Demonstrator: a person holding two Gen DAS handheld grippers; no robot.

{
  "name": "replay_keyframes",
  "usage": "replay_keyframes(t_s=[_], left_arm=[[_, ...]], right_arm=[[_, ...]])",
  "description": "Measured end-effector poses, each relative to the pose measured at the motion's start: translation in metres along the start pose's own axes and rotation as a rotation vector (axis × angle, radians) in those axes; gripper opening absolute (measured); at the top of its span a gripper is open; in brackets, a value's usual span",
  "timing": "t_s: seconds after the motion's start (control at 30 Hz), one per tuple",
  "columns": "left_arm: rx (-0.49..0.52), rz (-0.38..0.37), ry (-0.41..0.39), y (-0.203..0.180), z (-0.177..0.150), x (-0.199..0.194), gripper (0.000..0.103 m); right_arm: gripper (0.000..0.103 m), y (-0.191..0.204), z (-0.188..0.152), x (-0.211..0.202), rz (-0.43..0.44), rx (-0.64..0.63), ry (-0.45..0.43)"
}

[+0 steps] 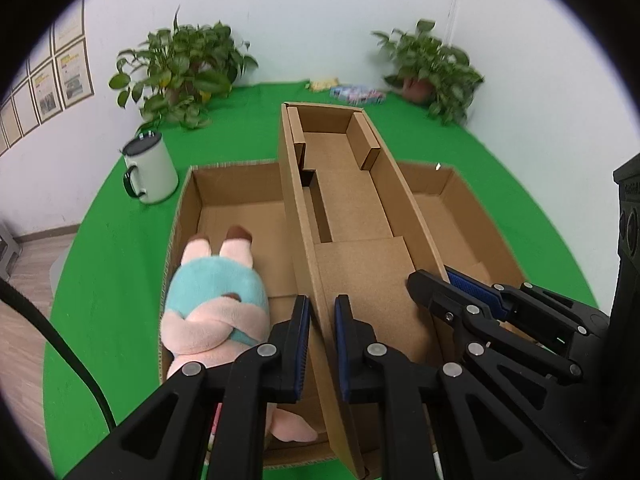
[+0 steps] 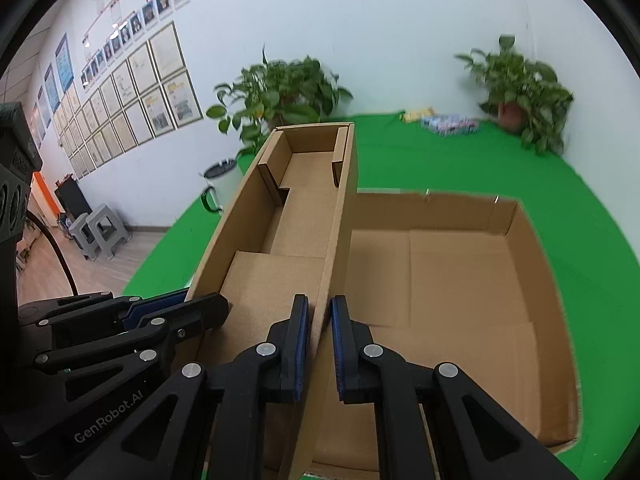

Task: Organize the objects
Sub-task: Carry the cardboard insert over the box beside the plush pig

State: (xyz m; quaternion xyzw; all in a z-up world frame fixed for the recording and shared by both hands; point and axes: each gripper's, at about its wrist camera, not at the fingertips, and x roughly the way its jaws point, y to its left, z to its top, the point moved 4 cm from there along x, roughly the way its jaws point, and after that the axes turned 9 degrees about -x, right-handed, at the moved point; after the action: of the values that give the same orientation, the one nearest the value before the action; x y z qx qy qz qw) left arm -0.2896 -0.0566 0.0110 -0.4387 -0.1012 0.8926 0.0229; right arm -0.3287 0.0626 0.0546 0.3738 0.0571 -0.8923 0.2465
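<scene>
The green table carries everything; on it sits a wide shallow cardboard tray, spreading out to both sides of the grippers and ahead of them. Over the tray's middle is the narrow cardboard box, open-topped w/ folded inner flaps, and both tools are clamped on it: left gripper pinches the box's left long wall at the near end, right gripper pinches the right long wall at about the same spot, so each wall runs straight out from between its tool's pads. Box's long axis lies fwd, away from both tools toward the back wall and plants; open side up, near end at the fingertips, far end well ahead. From the right wrist view the box looks tipped a bit, far end higher — could be fisheye, can't be sure. Whether its bottom rests on the tray floor or hangs above it, can't tell. Handling, as a guess: light, empty corrugated board, stiff along the walls but thin edges will flex or crease if squeezed hard or twisted; the two-wall hold near one end leaves the far end cantilevered, so prob. best to keep both hands level and moving together. Smooth card, not v. slippery on the blue pads. Left of the left gripper, in the tray's left part just beside the box wall, lies a soft plush toy, pink and teal — squashy, light, no rigid grab point; take it round the body.
</scene>
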Motion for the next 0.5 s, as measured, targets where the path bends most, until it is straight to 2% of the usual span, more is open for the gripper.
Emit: replay_keyframes(t_s=[0.23, 0.4, 0.5], left_arm=[[0.002, 0.056, 0.096, 0.010, -0.019, 0.047, 0.011], [-0.002, 0.089, 0.166, 0.018, -0.035, 0.073, 0.011], [0.008, 0.104, 0.157, 0.016, -0.038, 0.074, 0.011]], right_arm=[[0.009, -0.016, -0.037, 0.075, 0.038, 0.040, 0.090], [0.009, -0.018, -0.067, 0.106, 0.061, 0.052, 0.149], [0.009, -0.015, -0.077, 0.120, 0.065, 0.066, 0.168]])
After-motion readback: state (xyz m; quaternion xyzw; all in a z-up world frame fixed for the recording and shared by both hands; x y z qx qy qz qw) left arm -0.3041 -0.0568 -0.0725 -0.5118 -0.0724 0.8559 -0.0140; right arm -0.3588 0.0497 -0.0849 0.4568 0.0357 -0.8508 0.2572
